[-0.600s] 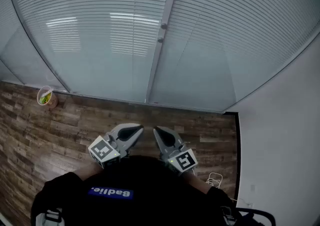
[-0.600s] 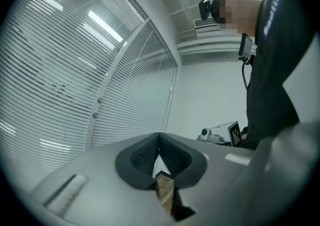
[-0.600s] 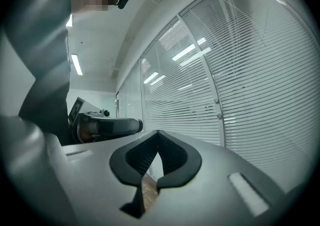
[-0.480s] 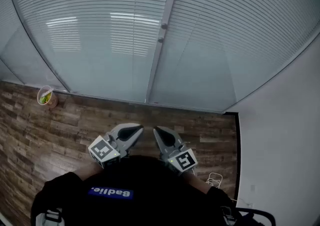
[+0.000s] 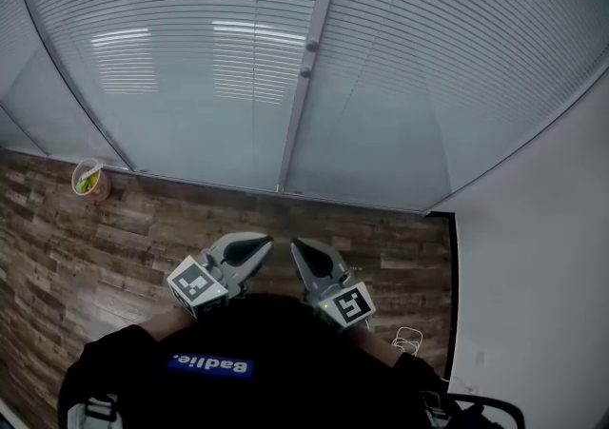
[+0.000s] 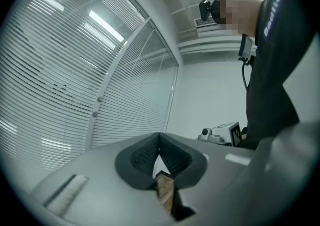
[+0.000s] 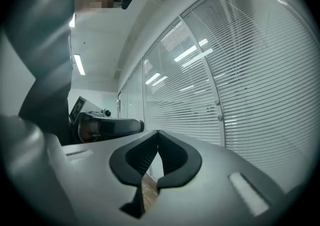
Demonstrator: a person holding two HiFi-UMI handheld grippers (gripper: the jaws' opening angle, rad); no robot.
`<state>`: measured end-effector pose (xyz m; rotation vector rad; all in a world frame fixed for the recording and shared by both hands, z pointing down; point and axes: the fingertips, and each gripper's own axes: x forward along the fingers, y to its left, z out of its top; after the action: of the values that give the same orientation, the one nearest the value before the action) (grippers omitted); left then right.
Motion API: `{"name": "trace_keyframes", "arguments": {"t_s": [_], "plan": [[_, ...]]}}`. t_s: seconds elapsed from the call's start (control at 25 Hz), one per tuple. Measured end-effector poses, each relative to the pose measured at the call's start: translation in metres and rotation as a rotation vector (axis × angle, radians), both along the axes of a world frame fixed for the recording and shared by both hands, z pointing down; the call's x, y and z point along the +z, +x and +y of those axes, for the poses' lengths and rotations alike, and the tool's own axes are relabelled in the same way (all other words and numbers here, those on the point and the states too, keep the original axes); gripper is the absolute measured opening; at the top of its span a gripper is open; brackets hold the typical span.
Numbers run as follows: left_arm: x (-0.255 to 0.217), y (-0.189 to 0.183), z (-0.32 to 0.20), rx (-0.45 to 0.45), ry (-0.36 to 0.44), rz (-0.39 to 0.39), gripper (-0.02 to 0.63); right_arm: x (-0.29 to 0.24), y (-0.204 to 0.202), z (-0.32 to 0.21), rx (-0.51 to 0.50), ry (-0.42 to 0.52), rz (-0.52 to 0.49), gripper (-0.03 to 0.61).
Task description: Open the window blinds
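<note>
**No start yet: both grippers wait short of the blinds**

The window blinds [image 5: 181,18] hang on both sides of the white window post [image 5: 293,127], with the slats shut flat behind the glass in the left pane and the right alike. Two small knobs [image 5: 310,47] sit on the post, one just above the other (most likely the slat controls, though that is a guess).

The left gripper [image 5: 249,251] and the right gripper [image 5: 306,254] are held level close to the person's chest. They are below the foot of the post and well apart from it, one to each side of its line. Each gripper's own view shows its jaws closed tip to tip with nothing between them. Only the wooden floor [image 5: 124,227] shows through the gap behind the pads.

Compared with half a second earlier, hardly anything has changed. The grippers sit in the same place relative to the post, and only the head camera's aim has shifted a touch. So the task has not begun. The next move, in my judgement, is to raise one gripper to the knobs and open it on the way.
</note>
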<state>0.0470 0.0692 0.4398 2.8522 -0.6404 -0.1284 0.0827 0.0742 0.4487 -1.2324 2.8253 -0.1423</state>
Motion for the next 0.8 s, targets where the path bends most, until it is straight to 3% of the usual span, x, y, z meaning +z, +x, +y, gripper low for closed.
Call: {"name": "trace_keyframes", "arguments": {"t_s": [0.8], "plan": [[-0.001, 0.064, 0.011, -0.091, 0.015, -0.033, 0.000, 0.008, 0.071, 0.007, -0.070, 0.002, -0.025, 0.003]]}}
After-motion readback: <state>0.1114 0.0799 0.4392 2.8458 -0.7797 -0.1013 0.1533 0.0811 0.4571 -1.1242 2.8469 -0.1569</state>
